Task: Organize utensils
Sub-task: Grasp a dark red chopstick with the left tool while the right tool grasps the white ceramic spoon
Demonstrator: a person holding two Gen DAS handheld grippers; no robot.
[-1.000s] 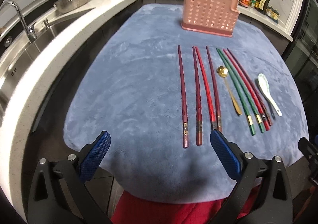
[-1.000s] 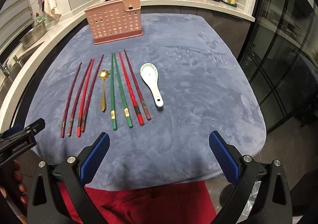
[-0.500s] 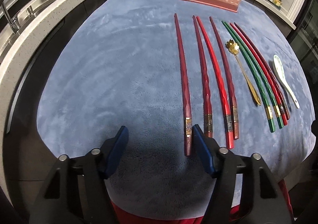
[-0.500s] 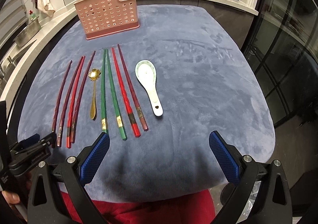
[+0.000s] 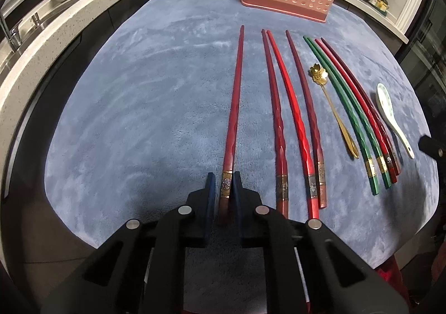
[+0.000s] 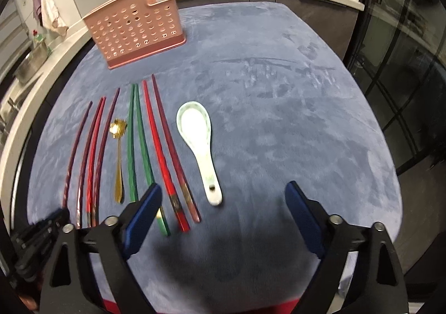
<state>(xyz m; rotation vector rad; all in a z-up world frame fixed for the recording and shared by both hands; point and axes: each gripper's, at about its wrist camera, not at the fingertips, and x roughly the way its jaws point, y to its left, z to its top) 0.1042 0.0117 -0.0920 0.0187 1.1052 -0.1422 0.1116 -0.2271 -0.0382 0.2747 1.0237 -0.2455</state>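
Lowered to the blue cloth (image 5: pixel 139 107) since a second ago, the left gripper (image 5: pixel 223 188) pinches the dark red chopstick (image 5: pixel 235 96) at its banded end near the front edge. Beside it, the right gripper (image 6: pixel 223 202) hovers level, spread wide above the white spoon (image 6: pixel 199 141).

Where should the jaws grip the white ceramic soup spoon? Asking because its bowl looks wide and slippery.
Grip the white ceramic soup spoon across its narrow handle, coming from above with the jaws on either side. It lies flat on the blue-grey cloth, handle toward the open right gripper, bowl wider than the handle.
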